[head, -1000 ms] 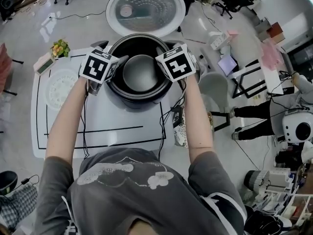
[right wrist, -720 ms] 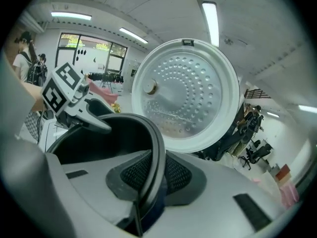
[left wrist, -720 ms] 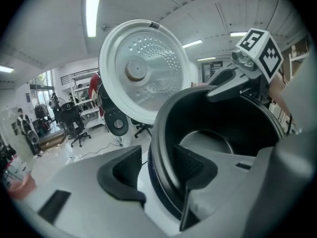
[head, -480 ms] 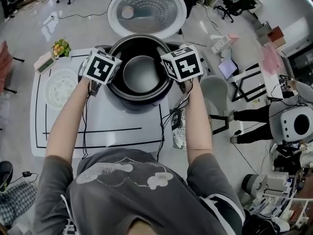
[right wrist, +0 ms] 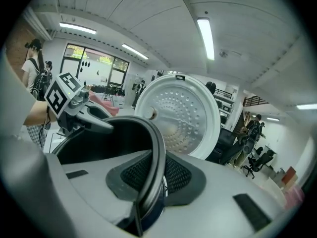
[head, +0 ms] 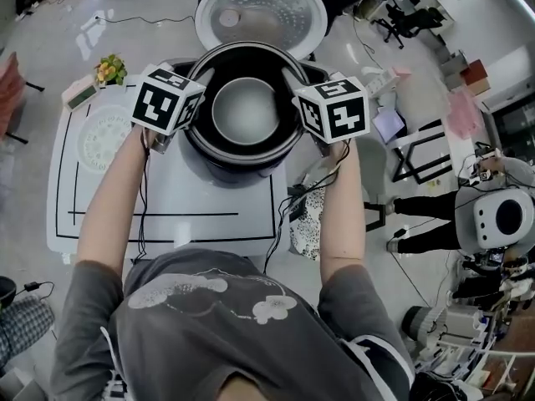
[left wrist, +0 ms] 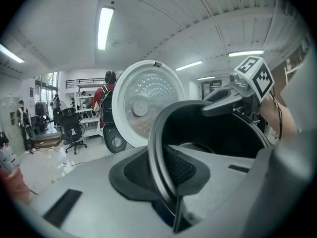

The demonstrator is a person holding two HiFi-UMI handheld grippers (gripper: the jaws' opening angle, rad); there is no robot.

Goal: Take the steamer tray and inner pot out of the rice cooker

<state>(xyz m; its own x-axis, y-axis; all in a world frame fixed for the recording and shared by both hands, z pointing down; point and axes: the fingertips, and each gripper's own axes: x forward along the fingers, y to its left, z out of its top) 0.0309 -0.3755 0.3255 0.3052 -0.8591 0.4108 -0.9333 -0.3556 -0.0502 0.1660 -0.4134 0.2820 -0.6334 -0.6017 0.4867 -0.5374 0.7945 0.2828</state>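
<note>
Between the jaws of the left tongs (left wrist: 166, 170) ran the dark rim of the inner pot (left wrist: 156, 133). Those jaws were closing, nearly together, with their ribbed pads pressed on the rim from inside and outside. At the opposite side the right tongs (right wrist: 151, 175) pinched the same rim just as narrowly.

From the head view, the two grips sat at the left and right ends of one line across the pot. It therefore hung between both hands, neither nearer than the other, and its mouth looked level. Beneath and around it stood the rice cooker (head: 242, 167), its white lid (head: 261, 11) tipped open on the far side. That seemed to leave straight up as the free way out, then toward the near or left part of the bench (head: 167, 215). At the bench's left lay a round white perforated disc, probably the steamer tray (head: 104, 140), well apart from the cooker.
</note>
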